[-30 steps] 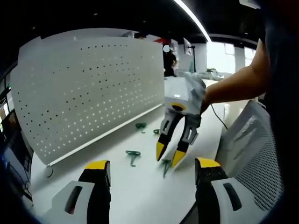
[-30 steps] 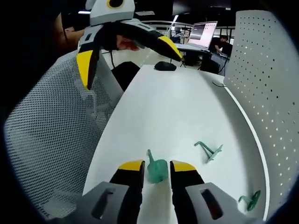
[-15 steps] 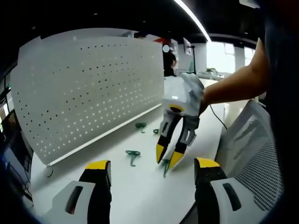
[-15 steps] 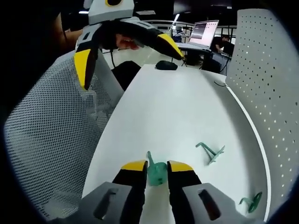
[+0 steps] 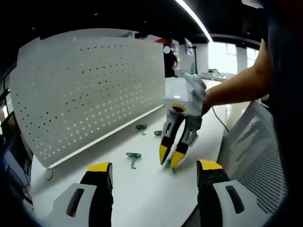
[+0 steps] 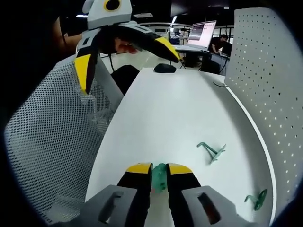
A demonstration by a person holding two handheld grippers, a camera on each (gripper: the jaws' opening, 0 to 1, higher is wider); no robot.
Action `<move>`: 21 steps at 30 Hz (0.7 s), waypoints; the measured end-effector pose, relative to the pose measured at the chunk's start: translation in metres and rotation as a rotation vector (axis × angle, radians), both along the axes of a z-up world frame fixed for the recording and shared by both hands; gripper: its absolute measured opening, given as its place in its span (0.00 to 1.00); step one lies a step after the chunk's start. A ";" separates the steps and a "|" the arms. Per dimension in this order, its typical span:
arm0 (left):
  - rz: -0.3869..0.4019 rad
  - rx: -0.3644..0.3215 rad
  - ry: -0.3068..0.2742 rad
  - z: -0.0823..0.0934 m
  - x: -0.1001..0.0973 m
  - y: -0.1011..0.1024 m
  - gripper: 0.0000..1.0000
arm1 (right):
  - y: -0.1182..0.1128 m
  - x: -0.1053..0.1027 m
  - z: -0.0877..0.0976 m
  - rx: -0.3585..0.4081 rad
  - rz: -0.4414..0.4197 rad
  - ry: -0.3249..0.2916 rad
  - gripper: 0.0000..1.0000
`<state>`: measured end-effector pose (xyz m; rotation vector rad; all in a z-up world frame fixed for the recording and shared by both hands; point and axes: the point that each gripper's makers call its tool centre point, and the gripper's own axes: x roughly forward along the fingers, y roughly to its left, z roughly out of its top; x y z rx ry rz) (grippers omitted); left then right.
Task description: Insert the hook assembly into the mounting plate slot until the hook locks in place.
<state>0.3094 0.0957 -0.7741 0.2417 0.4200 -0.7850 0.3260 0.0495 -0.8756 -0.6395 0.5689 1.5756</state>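
We see the white perforated mounting plate (image 5: 90, 94) standing upright along the far edge of the white surface (image 6: 175, 109), with the mesh chair back (image 6: 52, 142) on the near side. Over the last second the right gripper (image 6: 159, 169) has drawn its fingers together: a second ago they stood either side of a green hook assembly (image 6: 159, 176) with a gap, and now they are clamped on it, the hook still lying low at the surface. In the left gripper view the same gripper (image 5: 170, 158) shows its yellow tips nearly meeting at the surface. The left gripper (image 5: 154, 168) has stayed put, fingers wide apart and holding nothing, hovering off the surface. Three other green hooks lie loose: one (image 6: 211, 151) near the grasped one, one (image 6: 255, 198) close to the plate's foot, and another (image 5: 141, 127) further along. We judge the grasp made, so lifting and carrying the hook to a plate slot comes next; nothing is inserted yet.
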 end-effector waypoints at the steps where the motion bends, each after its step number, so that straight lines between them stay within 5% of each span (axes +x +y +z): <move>1: 0.000 0.000 0.000 0.000 0.000 0.000 0.74 | -0.001 0.000 -0.001 -0.005 -0.002 0.002 0.06; 21: -0.014 0.001 0.003 -0.001 -0.002 -0.002 0.73 | -0.010 0.003 0.006 -0.008 -0.009 -0.070 0.09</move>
